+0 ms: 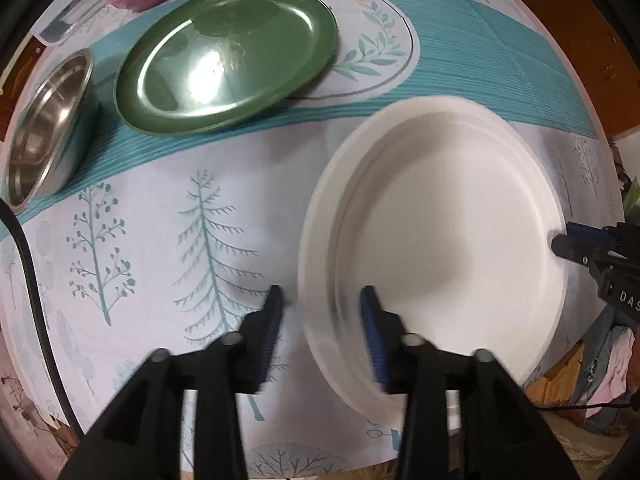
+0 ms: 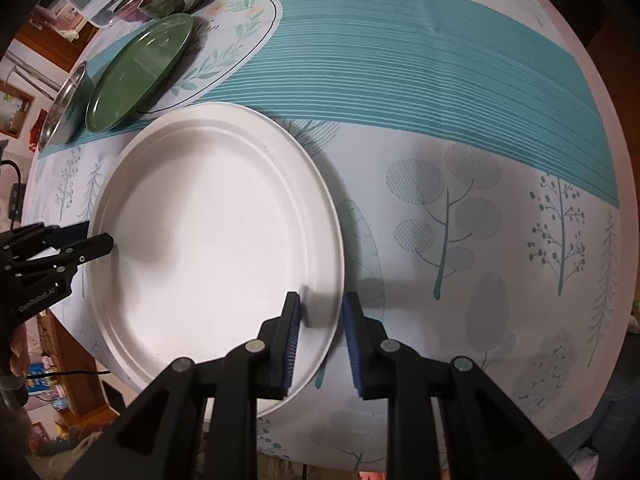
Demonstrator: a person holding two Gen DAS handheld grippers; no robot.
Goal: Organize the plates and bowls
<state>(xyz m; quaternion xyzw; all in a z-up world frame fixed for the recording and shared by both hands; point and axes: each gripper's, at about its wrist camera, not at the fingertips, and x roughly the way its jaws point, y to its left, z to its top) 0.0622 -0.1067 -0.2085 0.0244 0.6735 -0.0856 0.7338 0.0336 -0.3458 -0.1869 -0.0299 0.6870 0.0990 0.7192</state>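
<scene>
On the tablecloth [image 2: 440, 80] | white plate [image 2: 216, 232] is lying flat | left gripper [image 1: 320, 300], right gripper [image 2: 320, 308] are straddling its rim, jaws parted, gripping nothing | risk: lifting fingers snagging rim, dragging plate toward green plate [image 1: 228, 56].

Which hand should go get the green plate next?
Probably the left. The green plate lies close ahead of the left gripper, while the right gripper sits at the white plate's far edge, with that plate in between.
</scene>
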